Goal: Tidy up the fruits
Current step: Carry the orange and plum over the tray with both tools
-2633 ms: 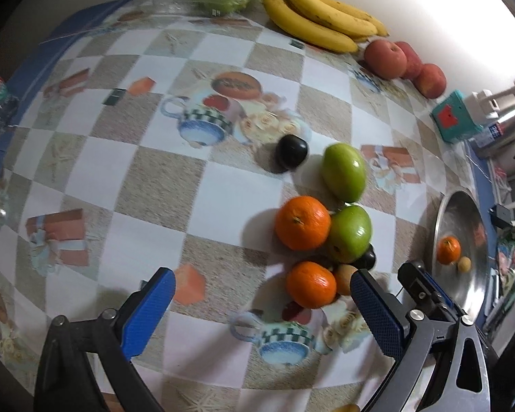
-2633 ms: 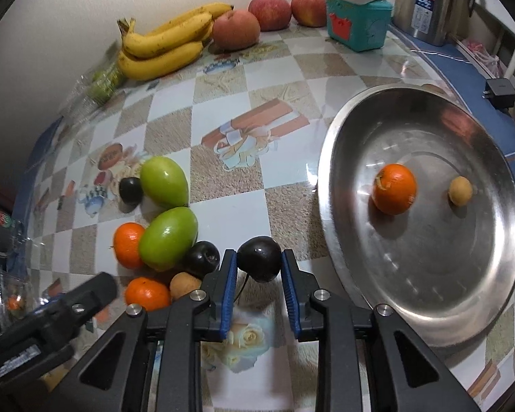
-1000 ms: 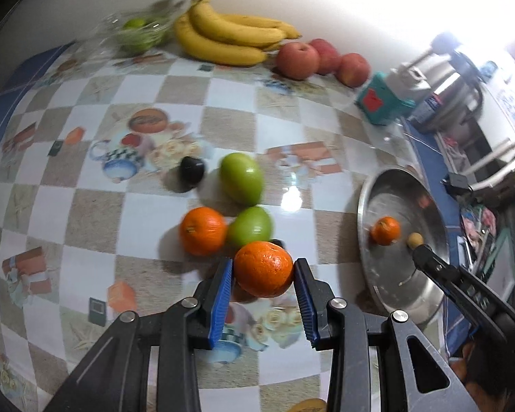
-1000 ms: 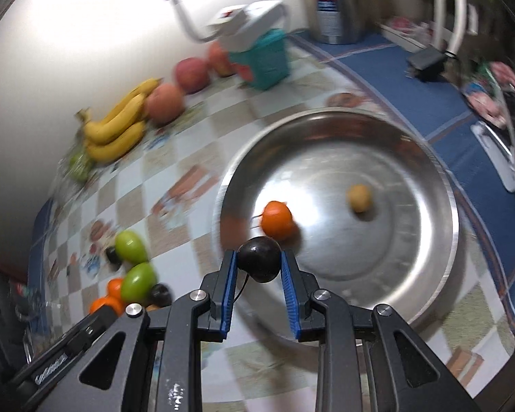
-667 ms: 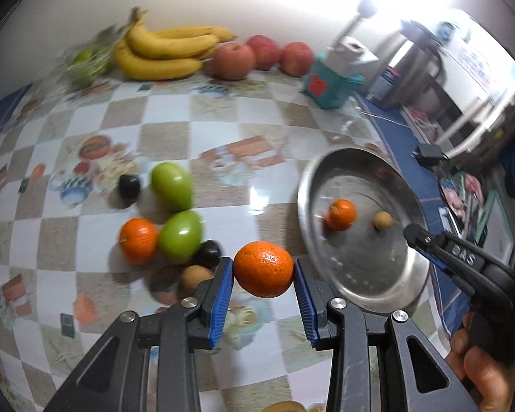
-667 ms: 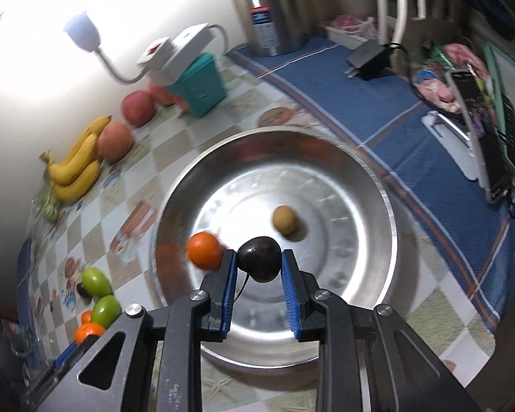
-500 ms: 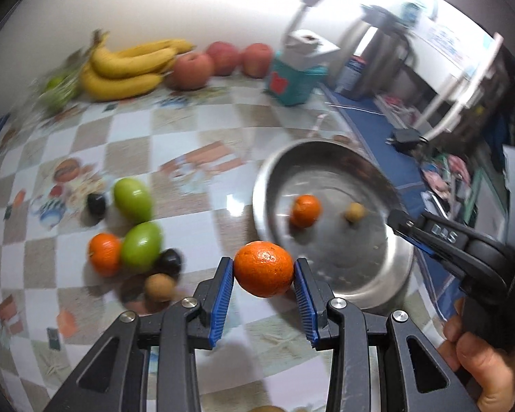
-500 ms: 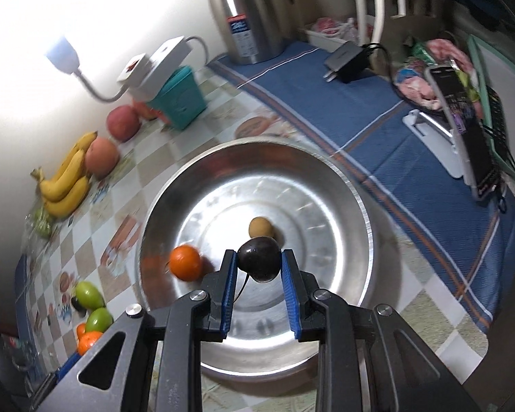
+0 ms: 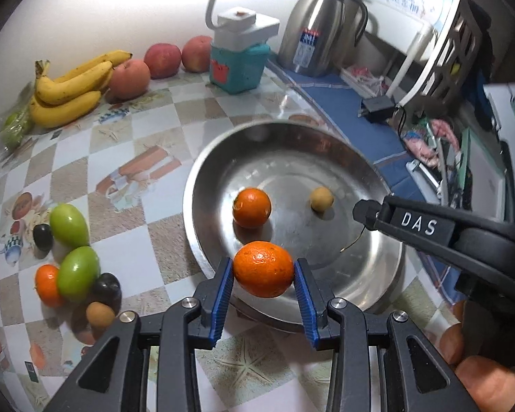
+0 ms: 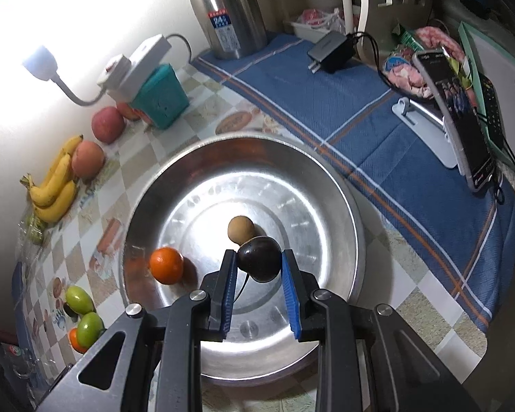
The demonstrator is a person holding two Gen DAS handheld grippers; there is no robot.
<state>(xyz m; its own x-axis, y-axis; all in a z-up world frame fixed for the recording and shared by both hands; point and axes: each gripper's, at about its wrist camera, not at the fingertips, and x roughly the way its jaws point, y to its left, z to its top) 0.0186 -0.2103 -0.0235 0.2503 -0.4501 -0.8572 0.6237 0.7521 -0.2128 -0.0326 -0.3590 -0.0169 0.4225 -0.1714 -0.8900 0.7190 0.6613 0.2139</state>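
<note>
We find the left gripper (image 9: 263, 276) jaws pinching an orange (image 9: 262, 268) at the steel bowl's (image 9: 202, 158) near rim. The right gripper (image 10: 259, 274) jaws pinch a dark plum (image 10: 259, 258) above it. A second orange (image 9: 251, 207) and a small tan fruit (image 9: 321, 198) lie inside; green fruits (image 9: 69, 220) remain on the worktop (image 9: 147, 116).

orange tangerine (image 9: 262, 269), dark purple plum (image 10: 259, 258), shiny silver bowl (image 9: 206, 185), yellow bananas (image 9: 68, 92), blue striped cloth (image 10: 377, 130), tan-and-white checked table (image 9: 147, 178).

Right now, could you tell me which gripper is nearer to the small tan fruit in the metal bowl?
Right. The right gripper, holding a dark plum, hovers just beside the small tan fruit; the left gripper, holding an orange, is back at the bowl's near rim.
</note>
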